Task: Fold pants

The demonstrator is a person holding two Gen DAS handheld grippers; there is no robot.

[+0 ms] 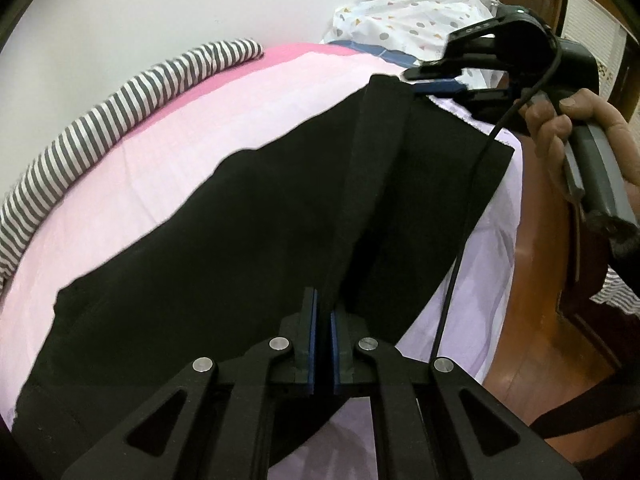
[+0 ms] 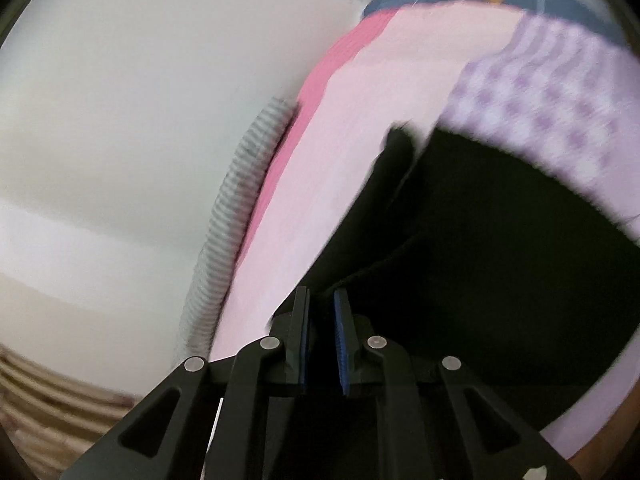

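The left gripper (image 1: 323, 312) pinches a raised fold of the black fabric pants (image 1: 248, 232), which we see spread across the pale pink bedsheet (image 1: 160, 152). Our right gripper (image 2: 322, 312), slightly parted at the far hem, seems to hold nothing, though blur obscures it.

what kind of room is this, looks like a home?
Most likely a bedroom at home: black pants lie on a bed with a pink sheet, a striped bolster along the wall, and a wooden bed frame.
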